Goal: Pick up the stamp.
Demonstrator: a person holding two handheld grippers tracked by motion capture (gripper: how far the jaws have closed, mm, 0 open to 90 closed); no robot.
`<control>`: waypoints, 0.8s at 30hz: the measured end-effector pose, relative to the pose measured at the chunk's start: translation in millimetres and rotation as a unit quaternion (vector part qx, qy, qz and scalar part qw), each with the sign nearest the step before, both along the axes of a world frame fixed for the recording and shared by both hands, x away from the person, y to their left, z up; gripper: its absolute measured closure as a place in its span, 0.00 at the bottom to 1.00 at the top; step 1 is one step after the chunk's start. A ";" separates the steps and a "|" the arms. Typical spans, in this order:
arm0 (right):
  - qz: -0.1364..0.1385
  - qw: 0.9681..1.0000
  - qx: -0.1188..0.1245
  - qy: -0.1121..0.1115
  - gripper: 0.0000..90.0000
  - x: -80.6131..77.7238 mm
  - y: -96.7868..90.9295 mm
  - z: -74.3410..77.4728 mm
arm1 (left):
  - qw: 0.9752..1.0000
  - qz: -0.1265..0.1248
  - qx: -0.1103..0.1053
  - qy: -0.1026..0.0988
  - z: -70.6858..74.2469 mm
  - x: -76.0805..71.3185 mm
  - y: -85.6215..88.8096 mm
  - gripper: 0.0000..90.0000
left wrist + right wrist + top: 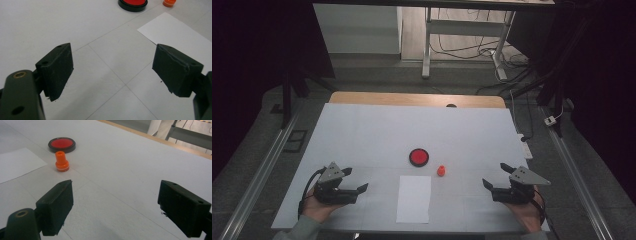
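The left hand-held gripper (354, 180) rests low over the near left part of the table (362, 130), held in a hand that enters from the bottom edge. Its jaws stand wide apart with nothing between them; in the left gripper view only bare table surface lies in the gap. The right hand-held gripper (497, 176) sits at the near right part of the table, likewise with its jaws spread wide and empty, angled toward the table's middle.

Between the two grippers, near the front edge, lies a white sheet of paper (414, 198), flat and set lengthwise toward the person. Beyond its far edge stands a round red ink pad (418, 157) with a black rim, lid off, red face up. Just to the right of the pad and slightly nearer stands a small orange stamp (441, 170), upright on its wider base; in the right gripper view the stamp (61, 161) is close to the pad (61, 144) but apart from it. Whether the stamp's base touches the paper's corner cannot be read with certainty; it appears to stand clear of it.

Both grippers are well apart from the stamp, the pad and each other.
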State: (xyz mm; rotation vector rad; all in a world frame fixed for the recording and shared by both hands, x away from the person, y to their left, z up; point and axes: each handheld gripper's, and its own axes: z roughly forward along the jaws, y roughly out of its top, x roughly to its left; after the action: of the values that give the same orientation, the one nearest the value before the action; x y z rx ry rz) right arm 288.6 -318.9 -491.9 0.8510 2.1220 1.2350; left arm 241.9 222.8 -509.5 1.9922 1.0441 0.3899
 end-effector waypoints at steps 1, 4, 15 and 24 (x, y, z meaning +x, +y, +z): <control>0.002 1.000 -0.002 0.000 0.17 -0.3 0.3 -0.4 | 1.000 0.001 -0.001 -0.001 0.4 -0.1 0.6 0.18; 0.003 1.000 -0.003 0.003 0.19 0.0 0.4 -1.3 | 1.000 0.000 -0.004 -0.002 0.7 0.0 1.9 0.18; 0.008 1.000 0.001 0.006 0.24 -2.0 -1.2 0.6 | 1.000 -0.003 -0.005 0.005 2.2 0.9 0.8 0.18; 0.014 1.000 -0.001 0.006 0.25 -2.4 0.6 1.2 | 1.000 -0.003 -0.003 0.001 3.6 1.9 1.0 0.18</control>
State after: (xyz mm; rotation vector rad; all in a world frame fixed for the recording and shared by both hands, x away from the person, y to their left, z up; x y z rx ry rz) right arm 286.2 -318.3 -490.7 0.8325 2.1504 1.2456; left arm 243.8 223.9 -505.8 1.9909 1.0397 0.3803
